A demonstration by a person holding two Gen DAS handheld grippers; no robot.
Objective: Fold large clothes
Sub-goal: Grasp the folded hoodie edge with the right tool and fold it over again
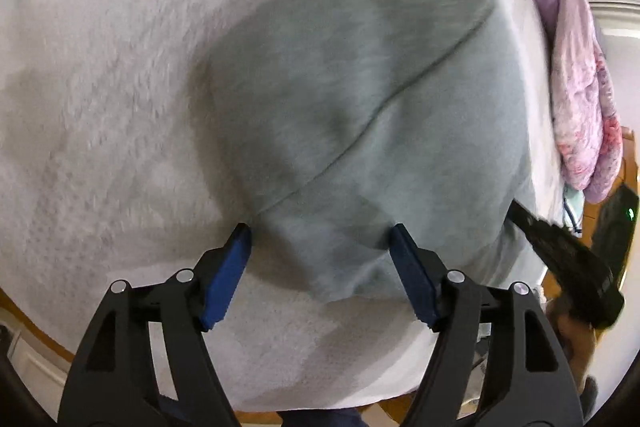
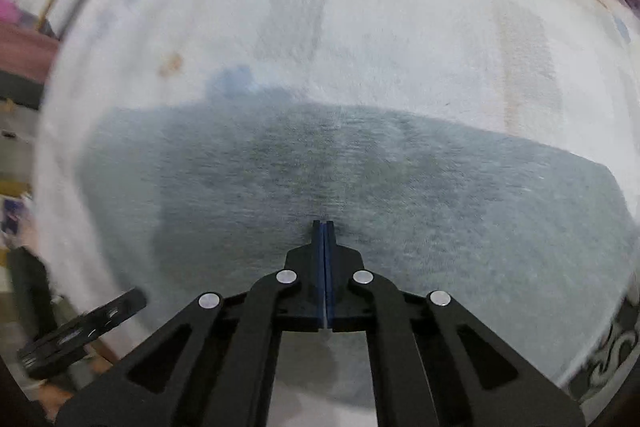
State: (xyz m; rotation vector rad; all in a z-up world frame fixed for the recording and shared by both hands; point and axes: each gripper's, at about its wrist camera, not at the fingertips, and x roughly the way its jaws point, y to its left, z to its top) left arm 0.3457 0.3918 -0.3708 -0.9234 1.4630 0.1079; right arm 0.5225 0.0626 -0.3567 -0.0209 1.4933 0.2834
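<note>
Two grippers are working over a white fleecy bed cover. Nearest the left-wrist camera, the left gripper is hanging with its blue-padded jaws standing wide apart, one tip at the near edge of the folded grey garment, gripping nothing. In the right-wrist view, the right gripper is pointing down at that same garment with its jaws pressed fully together, no cloth visibly caught between them. Beyond, the garment is lying flat on the bed cover, a long seam crossing it. Farthest off, a purple-pink quilt is bunching along the bed's edge.
</note>
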